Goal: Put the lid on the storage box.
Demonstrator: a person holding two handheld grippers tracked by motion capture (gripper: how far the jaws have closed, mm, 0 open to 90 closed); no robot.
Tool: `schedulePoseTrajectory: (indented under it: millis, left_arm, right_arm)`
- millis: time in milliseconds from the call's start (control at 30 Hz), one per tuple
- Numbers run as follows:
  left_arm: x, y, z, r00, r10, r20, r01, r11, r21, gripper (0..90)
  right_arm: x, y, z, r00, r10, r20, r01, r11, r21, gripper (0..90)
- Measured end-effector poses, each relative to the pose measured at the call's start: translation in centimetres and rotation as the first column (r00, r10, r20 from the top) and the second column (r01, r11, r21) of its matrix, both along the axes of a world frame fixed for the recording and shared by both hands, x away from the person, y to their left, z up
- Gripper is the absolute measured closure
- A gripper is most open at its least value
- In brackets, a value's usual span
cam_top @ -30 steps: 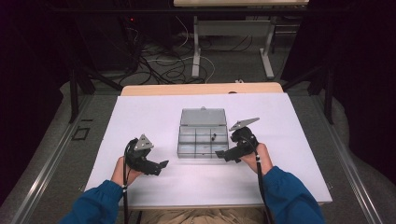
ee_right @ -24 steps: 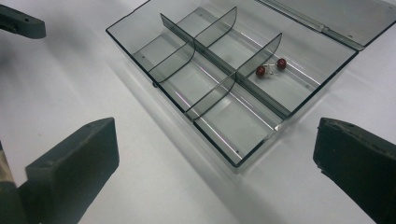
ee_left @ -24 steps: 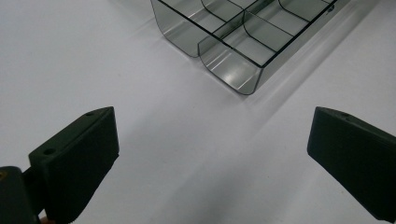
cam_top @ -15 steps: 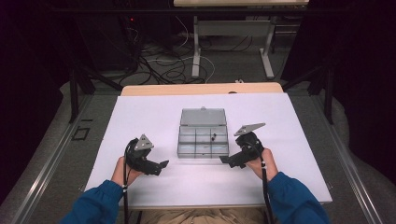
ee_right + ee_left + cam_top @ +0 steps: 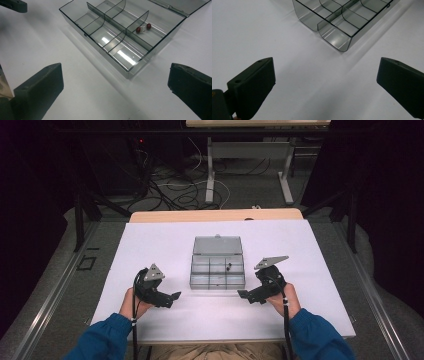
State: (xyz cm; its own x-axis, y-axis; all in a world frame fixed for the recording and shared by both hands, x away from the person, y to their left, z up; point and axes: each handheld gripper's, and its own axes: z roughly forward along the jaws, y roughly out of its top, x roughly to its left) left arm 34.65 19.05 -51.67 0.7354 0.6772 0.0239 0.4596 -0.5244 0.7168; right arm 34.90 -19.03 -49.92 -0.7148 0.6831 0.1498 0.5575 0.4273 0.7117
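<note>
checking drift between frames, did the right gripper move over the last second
Yes. In the high view the right gripper has pulled back from the clear organizer box toward the person's near table edge.

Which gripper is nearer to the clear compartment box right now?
Right, by a small margin. The right gripper sits just off the near right corner of the clear compartment box, while the left gripper rests farther out from its near left corner. Both are open and apart from it.
</note>
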Motion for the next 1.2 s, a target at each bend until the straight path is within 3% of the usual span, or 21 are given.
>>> schedulePoseTrajectory:
  millis: [33, 67, 233, 333, 533, 567, 667, 1200]
  left_arm:
    - [0.1, 0.0, 0.1, 0.9999, 0.000, 0.012, 0.001, 1.0000, -0.005, 2.3]
    - [0.1, 0.1, 0.2, 1.0000, 0.001, 0.007, -0.001, 1.0000, -0.008, 2.4]
    - [0.4, 0.0, 0.3, 0.9997, 0.016, 0.017, -0.016, 0.9997, -0.017, 2.4]
    - [0.7, -0.4, 0.6, 0.9996, 0.014, 0.024, -0.014, 0.9998, -0.018, 2.3]
    - [1.5, -2.0, 0.5, 0.9997, 0.006, 0.025, -0.006, 0.9999, -0.009, 0.4]
    - [1.7, -2.4, 0.4, 0.9997, 0.004, 0.024, -0.003, 1.0000, -0.006, 0.4]
    - [2.1, -3.2, 0.3, 0.9997, -0.005, 0.022, 0.005, 1.0000, -0.001, 0.3]
    - [4.3, -6.5, 0.6, 0.9997, -0.006, 0.024, 0.005, 1.0000, 0.007, 1.7]
  right_arm:
    - [-0.1, -0.1, 0.0, 0.9999, 0.003, -0.010, -0.003, 1.0000, -0.004, 0.0]
    - [-0.1, 0.0, -0.2, 0.9999, 0.001, 0.011, -0.001, 0.9998, 0.018, 0.0]
    - [-0.4, -0.1, -0.1, 0.9999, 0.008, -0.009, -0.008, 0.9999, -0.010, 0.0]
    - [-0.3, 0.0, -0.2, 1.0000, 0.006, 0.003, -0.006, 1.0000, -0.004, 0.0]
    - [-0.1, 0.1, -0.4, 1.0000, -0.001, 0.003, 0.001, 0.9999, 0.013, 0.0]
    - [0.0, 0.0, -0.2, 0.9998, 0.012, -0.015, -0.012, 0.9998, -0.015, 0.0]
    - [0.2, 0.0, -0.4, 1.0000, 0.005, -0.005, -0.005, 1.0000, 0.002, 0.0]
    - [0.5, -0.1, -0.5, 0.9996, 0.020, -0.021, -0.020, 0.9998, 0.000, 0.0]
